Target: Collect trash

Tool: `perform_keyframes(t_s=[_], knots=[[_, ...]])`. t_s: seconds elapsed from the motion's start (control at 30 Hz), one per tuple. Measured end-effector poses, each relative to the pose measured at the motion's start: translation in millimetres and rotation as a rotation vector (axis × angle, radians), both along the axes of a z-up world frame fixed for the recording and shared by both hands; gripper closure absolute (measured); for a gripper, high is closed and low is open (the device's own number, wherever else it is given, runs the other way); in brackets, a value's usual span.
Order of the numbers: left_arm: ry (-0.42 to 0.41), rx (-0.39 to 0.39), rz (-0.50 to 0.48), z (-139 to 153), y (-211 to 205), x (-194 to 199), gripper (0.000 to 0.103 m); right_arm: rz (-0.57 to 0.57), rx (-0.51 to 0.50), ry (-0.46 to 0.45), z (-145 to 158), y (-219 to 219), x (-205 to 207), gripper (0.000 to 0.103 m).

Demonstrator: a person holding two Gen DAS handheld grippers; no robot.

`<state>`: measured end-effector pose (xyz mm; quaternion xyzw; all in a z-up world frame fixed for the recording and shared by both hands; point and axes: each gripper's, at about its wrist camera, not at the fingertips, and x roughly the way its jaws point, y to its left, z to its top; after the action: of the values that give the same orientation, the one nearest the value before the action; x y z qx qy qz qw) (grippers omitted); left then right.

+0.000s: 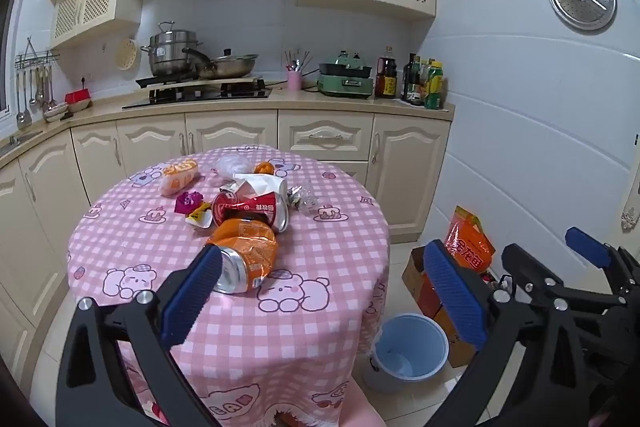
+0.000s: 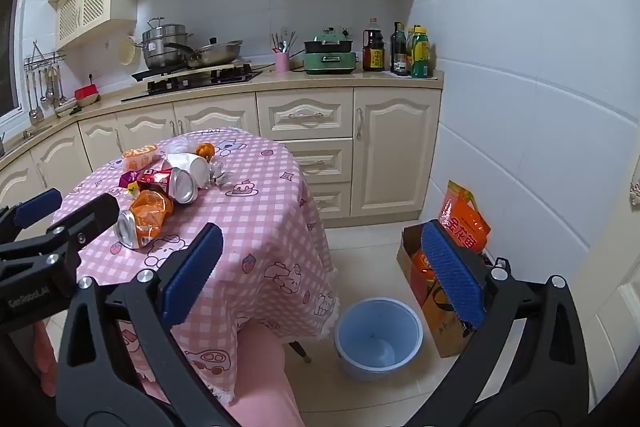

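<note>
A pile of trash lies on the round table with a pink checked cloth: a crushed orange can nearest me, a crushed red can, a white paper cup, foil and plastic wrappers, an orange snack packet. A blue bin stands empty on the floor right of the table. My left gripper is open above the table's near edge, its left pad beside the orange can. My right gripper is open over the floor near the bin.
A cardboard box with an orange bag stands against the right wall behind the bin. Kitchen cabinets, stove with pots and bottles line the back. The person's pink-clad leg is below the table edge.
</note>
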<state>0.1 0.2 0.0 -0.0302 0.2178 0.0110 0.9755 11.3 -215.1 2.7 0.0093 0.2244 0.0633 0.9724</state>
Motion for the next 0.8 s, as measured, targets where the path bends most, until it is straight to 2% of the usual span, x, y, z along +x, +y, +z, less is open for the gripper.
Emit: perform_keyframes(t_s=[0.1,0.17,0.33,0.5,0.8], knots=[[0.003,0.000,0.018,-0.1,3.2,1.6,0.004,0.001,-0.021,-0.009,-0.4,-0.3,0.5,0.005],[-0.006,0.028,0.015,4.3,-2.7,0.7,0.004,-0.001,-0.020,-0.009,-1.2,-0.8,1.0,0.005],[-0.006,0.011,0.015,4.2,5.3,-2.5,0.004,0.009,-0.014,-0.014,0.9,2.3,-3.1,0.005],[-0.009,0.019,0.031,1.7,2.8,-2.0,0.004,0.051,0.038,-0.010,-0.2,-1.5,-1.7,0.005],[0.002,0.012,0.036,1.9,4.9,-0.6,0.004,0.079,0.038,-0.010,0.5,3.0,-2.1,0.005]])
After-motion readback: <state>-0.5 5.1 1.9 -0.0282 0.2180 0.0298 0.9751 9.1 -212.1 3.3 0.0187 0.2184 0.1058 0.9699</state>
